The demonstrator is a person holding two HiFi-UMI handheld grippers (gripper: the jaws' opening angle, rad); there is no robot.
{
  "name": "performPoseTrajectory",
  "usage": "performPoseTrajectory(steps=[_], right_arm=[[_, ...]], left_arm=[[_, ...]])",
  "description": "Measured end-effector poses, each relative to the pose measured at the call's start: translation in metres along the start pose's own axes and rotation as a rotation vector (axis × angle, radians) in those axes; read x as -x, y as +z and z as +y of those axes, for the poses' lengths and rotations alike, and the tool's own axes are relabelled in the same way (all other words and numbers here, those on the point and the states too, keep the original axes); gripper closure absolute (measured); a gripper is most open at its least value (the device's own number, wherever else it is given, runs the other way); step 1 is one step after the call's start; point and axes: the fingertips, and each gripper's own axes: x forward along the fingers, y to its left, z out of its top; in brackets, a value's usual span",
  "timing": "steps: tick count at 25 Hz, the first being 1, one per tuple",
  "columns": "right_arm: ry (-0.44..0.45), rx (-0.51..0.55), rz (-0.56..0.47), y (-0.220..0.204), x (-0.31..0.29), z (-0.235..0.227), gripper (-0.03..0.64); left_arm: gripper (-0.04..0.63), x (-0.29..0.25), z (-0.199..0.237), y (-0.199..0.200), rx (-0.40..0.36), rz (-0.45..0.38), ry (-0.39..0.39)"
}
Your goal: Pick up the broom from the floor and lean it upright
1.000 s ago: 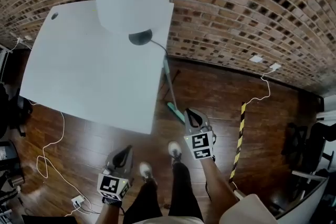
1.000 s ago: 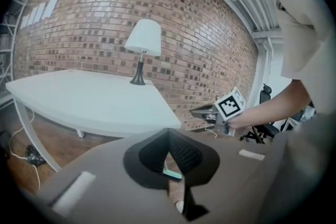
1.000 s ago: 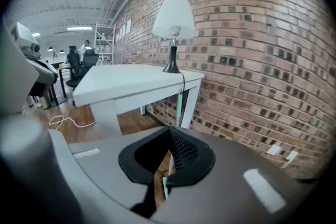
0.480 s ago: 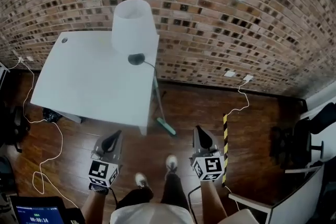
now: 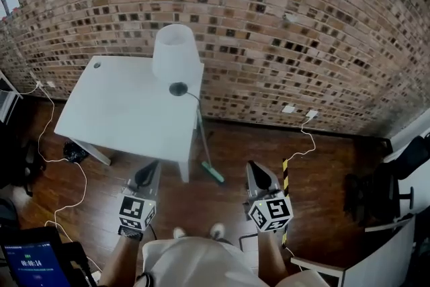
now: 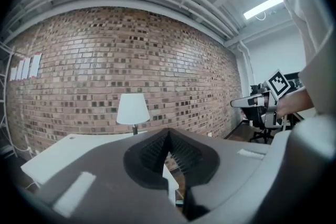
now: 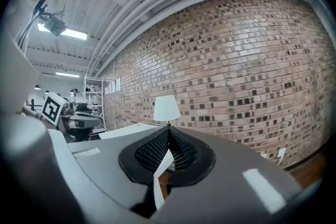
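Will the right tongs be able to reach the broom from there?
Probably yes. The broom stands beside the table, and only bare floor lies between it and the shut right tongs.

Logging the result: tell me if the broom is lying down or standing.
Standing: the broom has its head on the floor, handle rising beside the table corner.

We hold our left claw (image 5: pixel 148 170) and right claw (image 5: pixel 252 169) side by side, well apart, both pointing forward and nearly level. Each has its jaws pressed together with nothing between them. Our left forearm (image 5: pixel 119 257) and right forearm (image 5: pixel 267 257) reach straight ahead.
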Motion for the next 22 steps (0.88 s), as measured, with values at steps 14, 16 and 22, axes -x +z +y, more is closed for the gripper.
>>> performPoseTrajectory(steps=[14,16,22], right_arm=[[0.027,0.023,-0.023,0.027,-0.008,-0.001,0.604],[0.020,0.048,-0.019,0.032,-0.005,0.005,0.604],[-0.035,0.032,-0.020,0.034,0.015,0.023,0.604]], left_arm=[[0.597,-0.004,-0.010,0.030,-0.005,-0.059,0.014],[0.597,0.001,-0.007,0.034,0.012,-0.073,0.020],[0.597,0.026,0.000,0.031,0.043,-0.071,-0.014]])
